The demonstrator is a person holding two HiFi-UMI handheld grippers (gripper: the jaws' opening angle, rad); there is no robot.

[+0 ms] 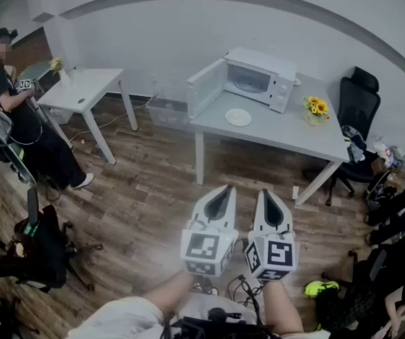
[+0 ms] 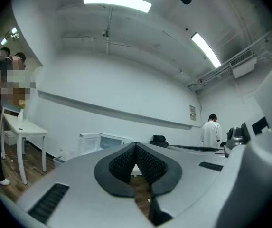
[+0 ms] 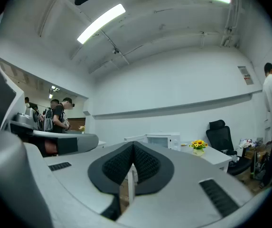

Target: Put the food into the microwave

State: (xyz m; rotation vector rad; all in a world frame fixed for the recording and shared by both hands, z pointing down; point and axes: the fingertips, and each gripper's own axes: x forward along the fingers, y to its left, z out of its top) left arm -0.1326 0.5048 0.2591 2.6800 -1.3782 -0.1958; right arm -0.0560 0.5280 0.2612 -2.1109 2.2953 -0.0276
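Observation:
A white microwave (image 1: 254, 80) stands on the grey table (image 1: 287, 129) across the room, its door (image 1: 206, 87) swung open to the left. A white plate (image 1: 238, 117) lies on the table in front of it; what is on it is too small to tell. My left gripper (image 1: 227, 188) and right gripper (image 1: 267, 192) are held side by side over the wooden floor, well short of the table, both shut and empty. The microwave (image 2: 100, 142) shows low in the left gripper view and again, as a microwave (image 3: 162, 139), in the right gripper view.
A pot of yellow flowers (image 1: 317, 109) sits at the table's right end, with a black office chair (image 1: 357, 111) behind. A white desk (image 1: 82, 90) and a person (image 1: 18, 111) stand at the left. A plastic bin (image 1: 167, 111) sits on the floor by the wall. Bags and gear lie at the lower corners.

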